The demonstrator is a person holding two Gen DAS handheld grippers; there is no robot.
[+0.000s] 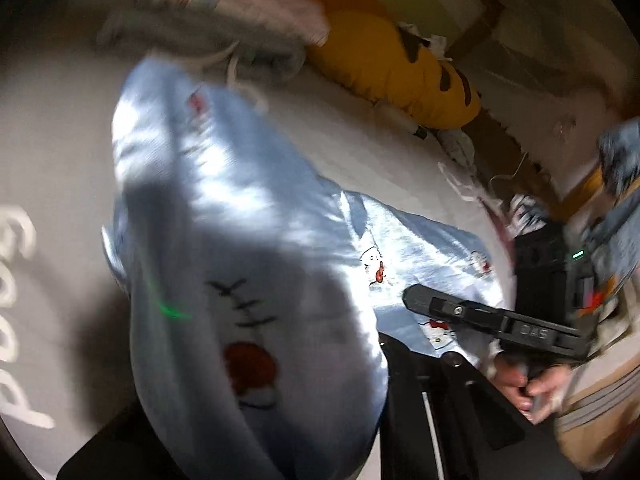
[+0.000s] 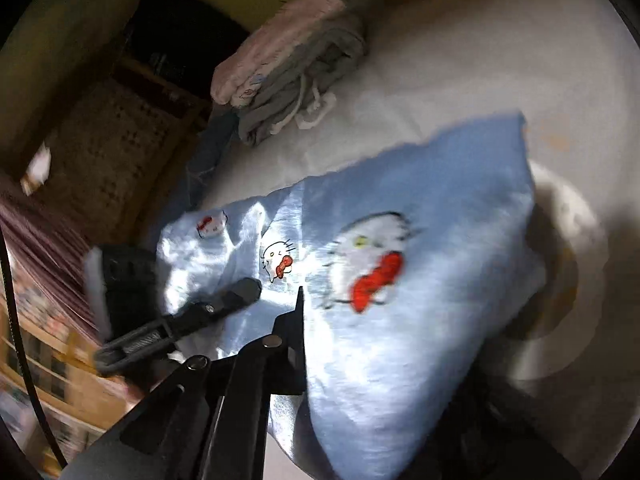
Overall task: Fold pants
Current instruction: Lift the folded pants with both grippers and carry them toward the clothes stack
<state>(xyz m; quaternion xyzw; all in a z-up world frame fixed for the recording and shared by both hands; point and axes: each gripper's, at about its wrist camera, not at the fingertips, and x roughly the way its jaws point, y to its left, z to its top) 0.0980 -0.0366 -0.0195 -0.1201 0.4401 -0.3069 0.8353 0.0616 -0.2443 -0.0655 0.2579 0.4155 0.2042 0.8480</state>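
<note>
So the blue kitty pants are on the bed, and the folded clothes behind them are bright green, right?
Not green. The folded clothes behind the blue kitty pants are pink and grey, as the right wrist view shows. The pants do lie on the bed.

Both views ride on hand-held grippers and look forward and down along their fingers, very close over the pale blue satin pants with cartoon cat prints [image 1: 248, 240] spread on a white bed sheet [image 1: 52, 128]; the left wrist camera faces across the bed toward a yellow plush cushion [image 1: 404, 68], with the right gripper [image 1: 416, 300] entering from its right edge; the right wrist camera faces toward a folded pile of pink and grey clothes [image 2: 288, 68], the left gripper [image 2: 244, 292] at its lower left; both share the pants, the sheet and that pile.
</note>
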